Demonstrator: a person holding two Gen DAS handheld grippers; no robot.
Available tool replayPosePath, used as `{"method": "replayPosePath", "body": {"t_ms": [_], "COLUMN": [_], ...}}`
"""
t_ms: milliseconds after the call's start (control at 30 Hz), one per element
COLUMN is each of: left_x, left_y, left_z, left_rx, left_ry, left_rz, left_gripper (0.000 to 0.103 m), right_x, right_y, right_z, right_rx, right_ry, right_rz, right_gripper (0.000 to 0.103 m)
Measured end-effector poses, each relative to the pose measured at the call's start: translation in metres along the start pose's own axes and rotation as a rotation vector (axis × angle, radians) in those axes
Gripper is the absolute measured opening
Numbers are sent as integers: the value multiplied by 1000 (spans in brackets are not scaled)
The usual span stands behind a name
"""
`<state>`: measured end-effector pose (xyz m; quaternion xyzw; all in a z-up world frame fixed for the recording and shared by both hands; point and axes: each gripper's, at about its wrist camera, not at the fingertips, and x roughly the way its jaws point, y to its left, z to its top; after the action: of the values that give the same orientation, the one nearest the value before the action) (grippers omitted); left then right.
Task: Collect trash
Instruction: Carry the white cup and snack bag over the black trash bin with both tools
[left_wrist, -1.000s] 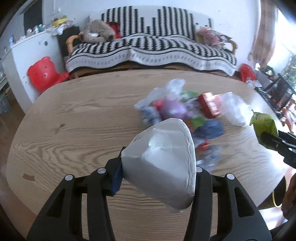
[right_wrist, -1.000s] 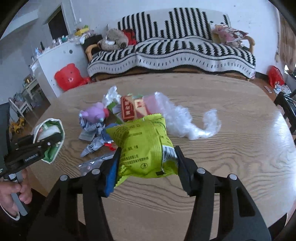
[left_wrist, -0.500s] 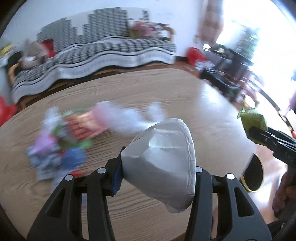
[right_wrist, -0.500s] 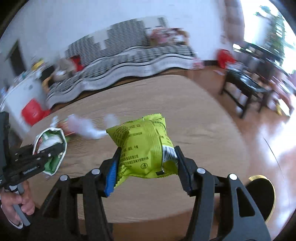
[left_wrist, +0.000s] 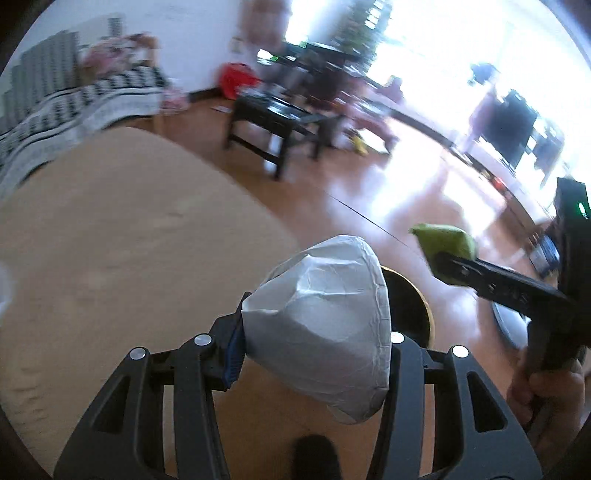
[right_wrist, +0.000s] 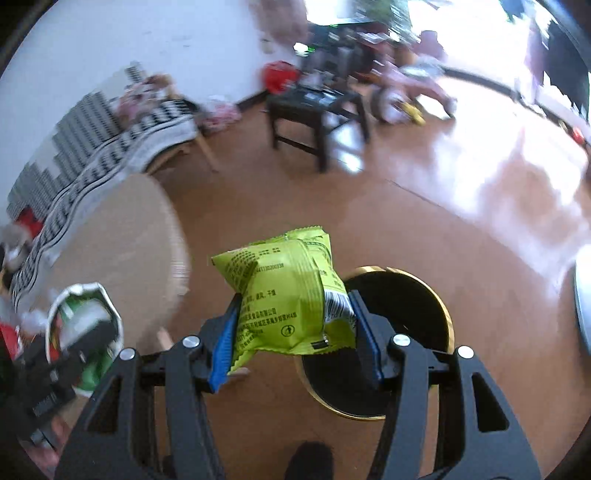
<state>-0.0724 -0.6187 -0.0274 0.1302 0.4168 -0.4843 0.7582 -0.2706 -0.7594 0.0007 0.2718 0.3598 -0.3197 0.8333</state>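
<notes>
Off past the rounded edge of the wooden table, both hands are carrying trash over the shiny brown floor. The left gripper is clamping a crumpled white wrapper between its jaws; seen from the right wrist, that wrapper is showing a green and red printed inside. The right gripper is squeezing a lime-green snack bag between its blue pads, and from the left wrist view the same bag is sitting at the tip of the black tongs, with the person's hand wrapped round the handle. Just beneath both bundles, a black round bin with a gold rim is standing on the floor, close beside the table's edge. A low black side table and a striped sofa are blurring in the background.
</notes>
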Motion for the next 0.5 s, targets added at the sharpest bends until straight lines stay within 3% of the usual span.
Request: {"method": "replayPosePath", "body": {"t_ms": [133,267,500], "left_x": [39,70,125], "left_y": [-42,-52,-58], "left_z": [-12,-17,-17], "left_rx": [62,73,95], "left_ry": [58,108,176], "left_rz": [-65,-119,-123], "left_gripper": [47,47,48], "right_x": [13,24,35], "right_y": [-50,-73,-88], "right_z": [-7,-11,-10], "right_rx": [113,182,222], "right_ry": [62,103,122], "right_rz": [-18,-23,-30], "right_gripper": [55,55,56]}}
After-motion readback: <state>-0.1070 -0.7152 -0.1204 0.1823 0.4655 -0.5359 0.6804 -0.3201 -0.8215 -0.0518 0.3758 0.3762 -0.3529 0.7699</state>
